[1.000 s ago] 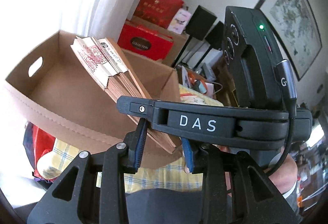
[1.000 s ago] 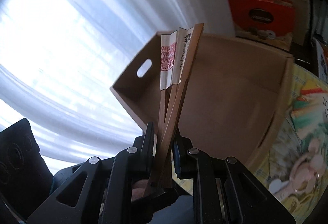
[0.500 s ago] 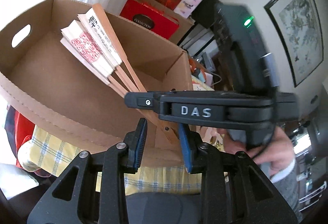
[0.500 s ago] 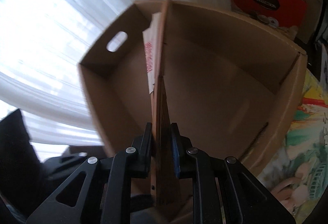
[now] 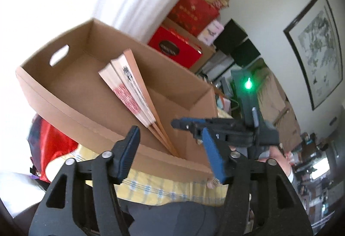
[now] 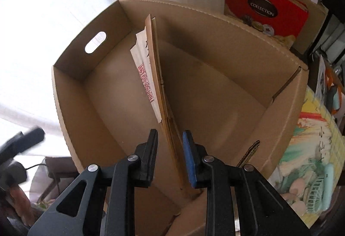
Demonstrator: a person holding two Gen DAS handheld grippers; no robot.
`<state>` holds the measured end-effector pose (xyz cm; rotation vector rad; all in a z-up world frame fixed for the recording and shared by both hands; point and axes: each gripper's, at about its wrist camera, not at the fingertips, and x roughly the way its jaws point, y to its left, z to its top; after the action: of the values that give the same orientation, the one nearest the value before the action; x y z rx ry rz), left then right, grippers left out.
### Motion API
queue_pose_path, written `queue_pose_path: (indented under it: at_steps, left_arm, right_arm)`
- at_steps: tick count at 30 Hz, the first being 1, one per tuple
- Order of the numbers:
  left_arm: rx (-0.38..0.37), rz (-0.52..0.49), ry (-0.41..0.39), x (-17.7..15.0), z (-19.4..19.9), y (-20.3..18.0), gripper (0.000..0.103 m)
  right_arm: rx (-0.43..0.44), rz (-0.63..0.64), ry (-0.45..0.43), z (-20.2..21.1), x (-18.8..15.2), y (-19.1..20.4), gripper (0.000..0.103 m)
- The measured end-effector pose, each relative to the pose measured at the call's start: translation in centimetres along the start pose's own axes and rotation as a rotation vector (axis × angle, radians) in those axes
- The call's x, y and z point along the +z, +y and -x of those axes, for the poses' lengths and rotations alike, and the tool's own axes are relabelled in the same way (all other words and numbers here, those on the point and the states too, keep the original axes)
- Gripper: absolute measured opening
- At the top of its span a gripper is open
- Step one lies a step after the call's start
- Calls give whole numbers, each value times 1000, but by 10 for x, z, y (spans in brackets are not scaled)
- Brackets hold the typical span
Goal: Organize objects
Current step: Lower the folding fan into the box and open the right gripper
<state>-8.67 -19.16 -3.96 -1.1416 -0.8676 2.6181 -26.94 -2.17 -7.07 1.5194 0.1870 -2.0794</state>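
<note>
By a bright curtained window, a cardboard box [image 6: 215, 89] sits on a yellow checked cloth [image 5: 163, 188]. A folded paper fan [image 6: 151, 76] leans inside. Both claws, left [image 5: 172, 156] and right [image 6: 170, 158], gape, released.

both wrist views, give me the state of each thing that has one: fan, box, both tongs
folding fan: folded shut, leaning tilted inside the box, not gripped
cardboard box: open-topped, holding only the fan as far as visible
left tongs: open, holding nothing
right tongs: open, fingers either side of the fan's lower end, apparently not clamping it
</note>
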Motion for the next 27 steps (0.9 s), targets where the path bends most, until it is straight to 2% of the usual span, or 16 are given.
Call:
queue_pose_path:
  at_steps: [3, 8, 12, 15, 21, 27]
  left_arm:
    - [37, -17, -13, 4, 2, 2, 65]
    - [48, -28, 20, 1, -6, 3, 68]
    - [37, -38, 46, -6, -12, -4, 79]
    - [22, -46, 60, -10, -14, -12, 85]
    - [7, -79, 85, -16, -17, -29, 86]
    - [25, -77, 60, -13, -6, -29, 87]
  right_arm:
    - [7, -11, -8, 0, -2, 3, 25]
    - [21, -27, -71, 22, -14, 7, 27]
    - [30, -50, -146, 52, -31, 4, 38]
    - [17, -68, -187, 72, -45, 0, 42]
    - [-5, -97, -240, 104, -66, -7, 46]
    - [-36, -73, -219, 105, -59, -5, 46]
